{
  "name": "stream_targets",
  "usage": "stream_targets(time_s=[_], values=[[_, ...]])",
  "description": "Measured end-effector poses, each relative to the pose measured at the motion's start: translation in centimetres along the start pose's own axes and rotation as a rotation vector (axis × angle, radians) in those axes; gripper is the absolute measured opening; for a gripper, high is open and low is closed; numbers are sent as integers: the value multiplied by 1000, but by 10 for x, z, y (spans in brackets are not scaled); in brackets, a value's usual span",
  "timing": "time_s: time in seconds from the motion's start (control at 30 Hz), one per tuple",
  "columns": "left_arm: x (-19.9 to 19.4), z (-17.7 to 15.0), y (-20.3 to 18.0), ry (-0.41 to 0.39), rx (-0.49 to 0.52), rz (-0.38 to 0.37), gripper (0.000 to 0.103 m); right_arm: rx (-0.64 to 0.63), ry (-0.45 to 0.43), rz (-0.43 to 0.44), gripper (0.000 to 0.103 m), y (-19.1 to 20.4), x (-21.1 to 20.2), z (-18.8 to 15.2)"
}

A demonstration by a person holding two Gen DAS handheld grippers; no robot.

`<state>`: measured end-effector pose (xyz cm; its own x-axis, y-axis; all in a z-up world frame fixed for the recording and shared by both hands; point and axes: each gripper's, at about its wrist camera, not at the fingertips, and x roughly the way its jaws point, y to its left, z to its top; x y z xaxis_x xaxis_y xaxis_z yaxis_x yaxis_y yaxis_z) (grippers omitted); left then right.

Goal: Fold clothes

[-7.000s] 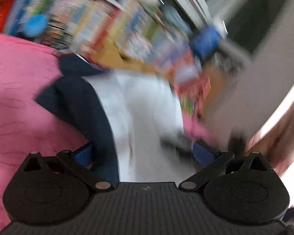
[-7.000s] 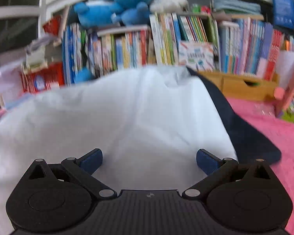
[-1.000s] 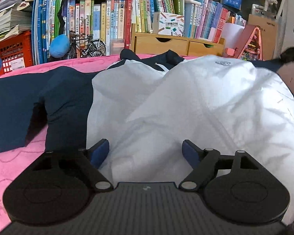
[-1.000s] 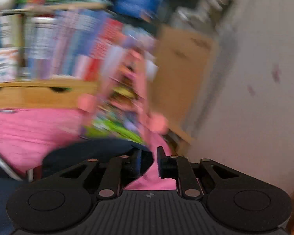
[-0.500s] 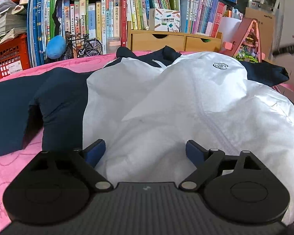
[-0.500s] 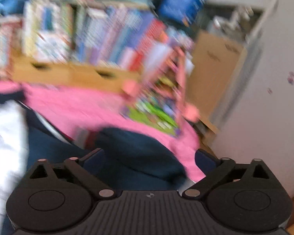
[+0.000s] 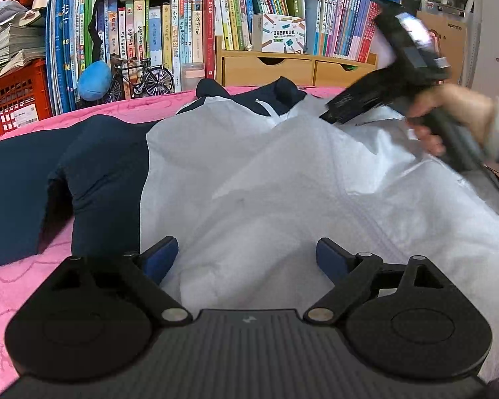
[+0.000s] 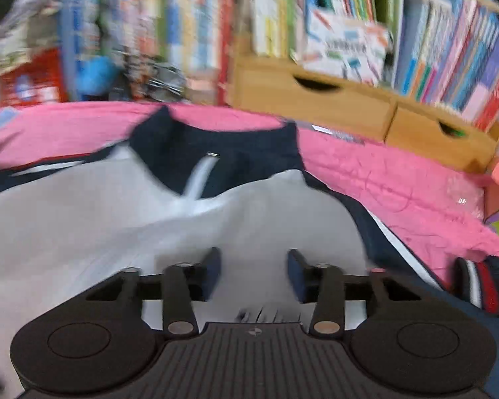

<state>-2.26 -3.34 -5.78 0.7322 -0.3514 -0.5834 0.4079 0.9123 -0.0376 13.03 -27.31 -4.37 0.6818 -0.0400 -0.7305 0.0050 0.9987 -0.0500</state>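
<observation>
Bedding in pink [image 7: 23, 286] carries the white-and-navy jacket [image 7: 266, 179] spread flat. Left hand-held gripper [image 7: 246, 256] hovers wide open over its white panel; right hand-held gripper [image 8: 254, 272] is closing, white fabric between its blue pads. Cardboard box [image 7: 449, 43] reads "xprinter".

Both wrist views close, angled down toward bookshelf [image 7: 183, 33]; share white-navy jacket [image 7: 266, 183], pink bedspread [image 8: 382, 183].

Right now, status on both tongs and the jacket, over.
Left tongs open above white jacket. Right tongs closing over jacket chest, nothing pinched. Jacket spread on pink cover. Nothing in the way.
</observation>
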Motion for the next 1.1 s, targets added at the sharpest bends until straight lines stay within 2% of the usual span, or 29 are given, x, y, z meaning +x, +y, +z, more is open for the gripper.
stream_targets(time_s=[0.27, 0.3, 0.33, 0.37, 0.4, 0.43, 0.53, 0.67, 0.77, 0.87, 0.9, 0.97, 1.03, 1.1], values=[[-2, 0, -2, -3, -12, -5, 91, 79, -87, -103, 29, -31, 63, 37], [-2, 0, -2, -2, -12, -4, 91, 104, -97, -110, 37, -37, 68, 39], [-2, 0, -2, -2, -12, -2, 91, 130, -106, -118, 58, -42, 73, 42], [-2, 0, -3, -1, -12, 0, 91, 159, -106, -131, 71, -48, 76, 42], [-3, 0, -4, 0, -12, 2, 92, 191, -98, -149, 79, -55, 77, 40], [-3, 0, -4, 0, -13, 4, 92, 224, -92, -143, 78, -61, 75, 37], [-2, 1, -4, -1, -23, 6, 92, 262, -93, -119, 75, -64, 53, 26], [-5, 1, 1, -17, -59, 24, 92, 179, -123, -84, 77, -43, 7, 16], [-22, -3, 15, -98, -134, 38, 92, 110, -158, 33, 81, -17, -28, 9], [-54, 0, 43, -188, -237, 20, 92, 41, -161, 160, 87, 12, -50, -5], [-63, 3, 53, -212, -260, 44, 93, 16, -158, 191, 89, 22, -54, -11], [-80, 14, 77, -252, -278, 158, 98, -31, -142, 219, 90, 40, -54, -24], [-86, 30, 108, -276, -260, 321, 101, -72, -125, 230, 90, 57, -49, -36], [-80, 46, 142, -264, -249, 463, 102, -95, -123, 210, 93, 67, -43, -43]])
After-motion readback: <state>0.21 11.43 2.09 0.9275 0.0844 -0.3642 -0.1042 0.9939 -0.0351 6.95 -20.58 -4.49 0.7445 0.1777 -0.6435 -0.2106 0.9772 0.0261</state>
